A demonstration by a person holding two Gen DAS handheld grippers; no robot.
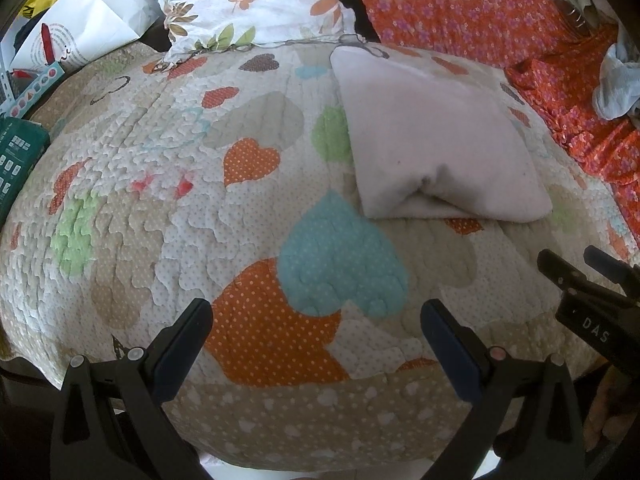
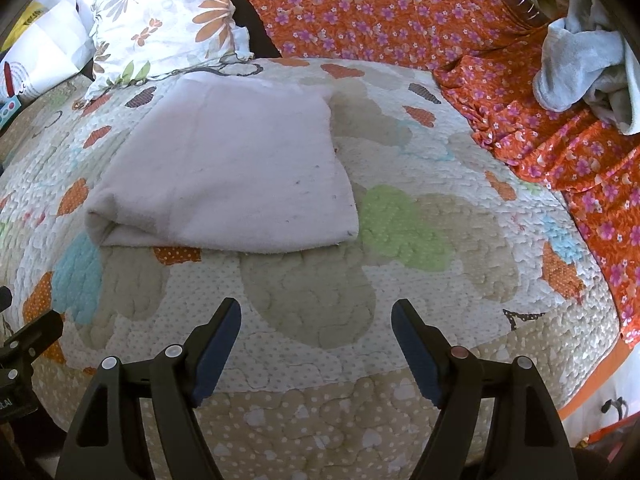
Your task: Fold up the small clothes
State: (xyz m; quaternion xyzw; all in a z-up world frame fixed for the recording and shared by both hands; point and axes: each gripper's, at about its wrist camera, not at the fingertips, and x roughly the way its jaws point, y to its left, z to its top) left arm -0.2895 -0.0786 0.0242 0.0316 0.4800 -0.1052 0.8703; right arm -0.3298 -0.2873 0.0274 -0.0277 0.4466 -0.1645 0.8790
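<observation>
- Black jaws of the left gripper (image 1: 316,318) stand wide apart over the quilt (image 1: 248,208), with nothing between them.
- Right gripper (image 2: 316,320): jaws likewise apart and empty, hovering above the quilt's near edge.
- Task item: a pale cloth (image 2: 228,168) lies folded flat on the quilt, ahead of both grippers and apart from them. Neither touches it.
- Handling, judged: fleece-like, soft, light and limp. It should drape when lifted and sag between two holds; not fragile, and its nap should resist slipping in the pads.
- Where to grip, judged: the near edge, where the layers stack. At the near left corner the fold bulges open, offering a lip. Pinch all layers together, one gripper per corner.
- Beyond the cloth: a floral pillow (image 1: 248,0) and an orange sheet (image 2: 380,12) at the head of the bed.
- A pale blue garment (image 2: 584,68) lies crumpled on the orange sheet at far right, possibly the next piece to fold.
- View differences: the left view shows the gaping fold end-on, the right gripper's tips at its right margin, and a white bag (image 1: 92,28). The right view shows the cloth's full top face and more of the blue garment.
</observation>
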